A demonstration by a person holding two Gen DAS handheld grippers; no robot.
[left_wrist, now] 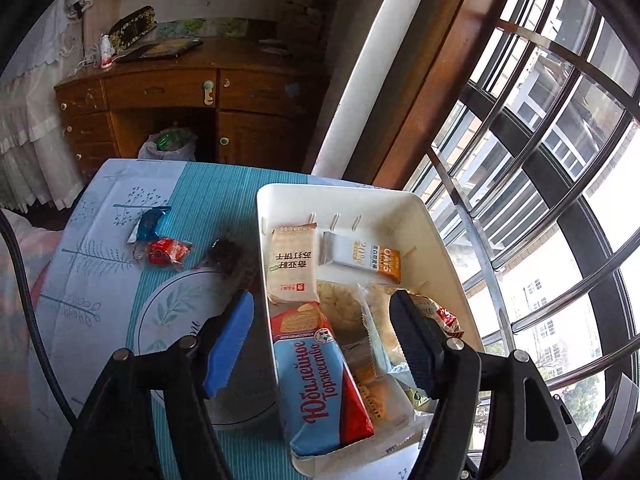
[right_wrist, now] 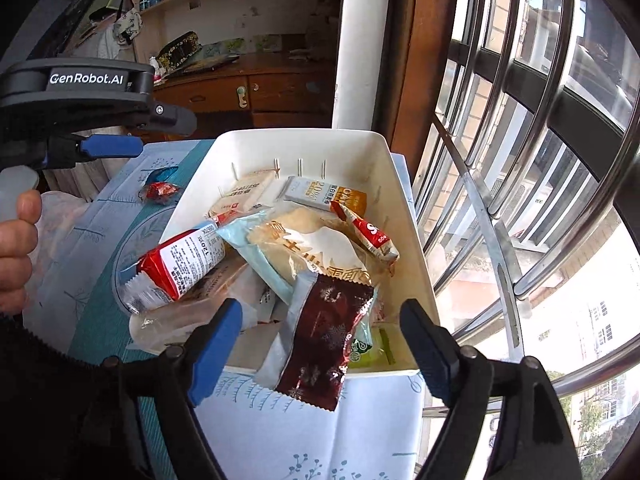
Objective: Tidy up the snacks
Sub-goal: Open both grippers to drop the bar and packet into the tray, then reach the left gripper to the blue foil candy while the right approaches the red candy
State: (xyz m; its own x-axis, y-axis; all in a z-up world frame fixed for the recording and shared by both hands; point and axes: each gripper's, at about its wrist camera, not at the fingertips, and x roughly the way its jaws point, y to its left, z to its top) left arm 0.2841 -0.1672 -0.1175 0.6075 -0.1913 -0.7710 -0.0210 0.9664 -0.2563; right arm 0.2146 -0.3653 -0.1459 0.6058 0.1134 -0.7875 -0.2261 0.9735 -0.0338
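White plastic bin (right_wrist: 404, 208) sits on my desk (left_wrist: 224, 200) by the window, heaped with snack packets, a dark red packet (right_wrist: 320, 344) hanging over its near rim. My right claw (right_wrist: 320, 352) and left claw (left_wrist: 320, 344) both stand open over it, gripping nothing. A blue candy (left_wrist: 151, 221) and a red candy (left_wrist: 166, 251) lie loose on the cloth left of the bin.

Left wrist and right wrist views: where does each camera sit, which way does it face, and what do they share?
Left wrist: on the left gripper, facing down at the white bin; own open fingers show.
Right wrist: on the right gripper, over the bin's near rim; own fingers, the other gripper and a hand show.
Shared: bin, red candy, barred window.
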